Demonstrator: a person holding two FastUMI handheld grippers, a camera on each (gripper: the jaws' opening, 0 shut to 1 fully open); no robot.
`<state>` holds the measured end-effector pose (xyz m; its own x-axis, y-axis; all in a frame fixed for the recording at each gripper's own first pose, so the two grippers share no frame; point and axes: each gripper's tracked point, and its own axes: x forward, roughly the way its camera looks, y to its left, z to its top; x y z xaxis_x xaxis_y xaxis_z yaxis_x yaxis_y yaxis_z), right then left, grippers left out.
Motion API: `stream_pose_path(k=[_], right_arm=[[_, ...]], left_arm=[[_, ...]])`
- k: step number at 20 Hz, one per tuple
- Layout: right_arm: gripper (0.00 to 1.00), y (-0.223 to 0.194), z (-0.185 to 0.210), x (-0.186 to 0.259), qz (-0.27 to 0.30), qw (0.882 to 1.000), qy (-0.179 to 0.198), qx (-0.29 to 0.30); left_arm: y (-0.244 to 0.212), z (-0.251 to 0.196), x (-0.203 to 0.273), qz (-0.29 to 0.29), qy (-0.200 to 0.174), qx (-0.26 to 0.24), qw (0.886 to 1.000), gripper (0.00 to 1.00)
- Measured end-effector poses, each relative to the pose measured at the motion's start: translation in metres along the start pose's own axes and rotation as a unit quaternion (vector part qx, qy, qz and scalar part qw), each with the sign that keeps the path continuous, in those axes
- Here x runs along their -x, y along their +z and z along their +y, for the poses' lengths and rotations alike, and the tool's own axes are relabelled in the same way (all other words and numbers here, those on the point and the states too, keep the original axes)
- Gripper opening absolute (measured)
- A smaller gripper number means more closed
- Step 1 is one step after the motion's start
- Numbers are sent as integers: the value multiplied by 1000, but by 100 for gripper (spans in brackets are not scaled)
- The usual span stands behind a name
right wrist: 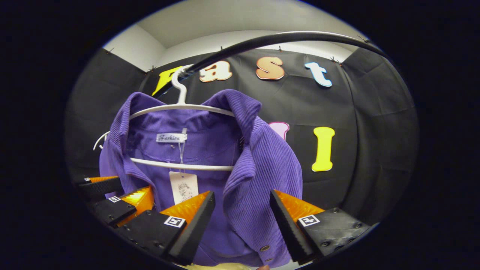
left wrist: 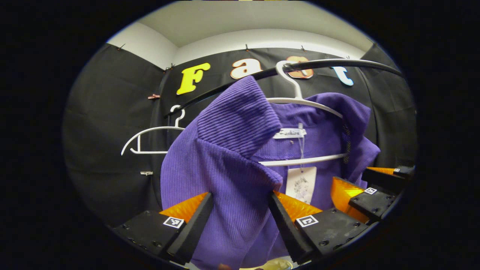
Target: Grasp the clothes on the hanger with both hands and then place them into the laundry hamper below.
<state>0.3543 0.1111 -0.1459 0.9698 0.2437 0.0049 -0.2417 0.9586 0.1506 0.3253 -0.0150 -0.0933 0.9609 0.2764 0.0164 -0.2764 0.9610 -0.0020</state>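
1. A purple ribbed corduroy shirt [left wrist: 225, 165] hangs on a white plastic hanger [left wrist: 300, 101], whose hook sits over a black curved rail [left wrist: 337, 63] near the top of the left gripper view.
2. In the left gripper view, the left gripper [left wrist: 240, 210] has its 2 fingers spread apart. One front panel of the shirt hangs down between them, below the folded collar. The fabric lies against the inner edge of each finger; whether either finger presses on it cannot be told.
3. In the right gripper view, the right gripper [right wrist: 242, 213] also has its 2 fingers spread apart. The shirt [right wrist: 258, 165] drops its other front panel, with the button placket, into the gap between them. The cloth appears to brush the near finger, but firm contact cannot be confirmed.
4. The hanger [right wrist: 183, 107] carries the shirt by the shoulders, and its lower bar crosses the open neck. A white paper tag [right wrist: 183, 186] hangs on a string below the neck label.
5. The right gripper is visible at the lower right edge of the left gripper view [left wrist: 369, 187], just beside the shirt; the left gripper is visible at the lower left of the right gripper view [right wrist: 112, 198].
6. A second, bare white hanger [left wrist: 153, 140] hangs on the same rail, beside the shirt.
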Motion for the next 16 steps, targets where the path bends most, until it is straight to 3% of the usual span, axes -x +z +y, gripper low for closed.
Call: stream_pose_path(k=[1,2,4,5,7,9,12,13,16], right_arm=[[86,1,1,-2,-5,1000,0,-6],[85,0,6,-6,-7,1000,5,-6],[48,1,6,-12,-8,1000,5,20],[30,5,4,-18,-5,1000,2,29],[11,-1,-5,-16,11,1000,-11,14],[10,5,-15,-15,9,1000,-28,-6],[10,14,-36,-8,-12,999,-49,11],[6,16,-36,-7,-13,999,-44,13],[10,16,-32,-6,-11,999,-28,15]], left_arm=[[1,1,-1,-8,5,1,1000,91],[4,1,-3,-12,6,-1,1000,89],[3,2,-5,-14,6,-9,1000,80],[1,7,-9,-13,10,-16,1000,66],[1,21,-11,-7,23,-22,999,38],[2,23,-10,3,15,-12,1000,10],[-4,25,5,22,1,-2,1000,7],[-4,23,15,19,-2,-4,1000,7],[-2,3,38,5,-18,-26,1000,7]])
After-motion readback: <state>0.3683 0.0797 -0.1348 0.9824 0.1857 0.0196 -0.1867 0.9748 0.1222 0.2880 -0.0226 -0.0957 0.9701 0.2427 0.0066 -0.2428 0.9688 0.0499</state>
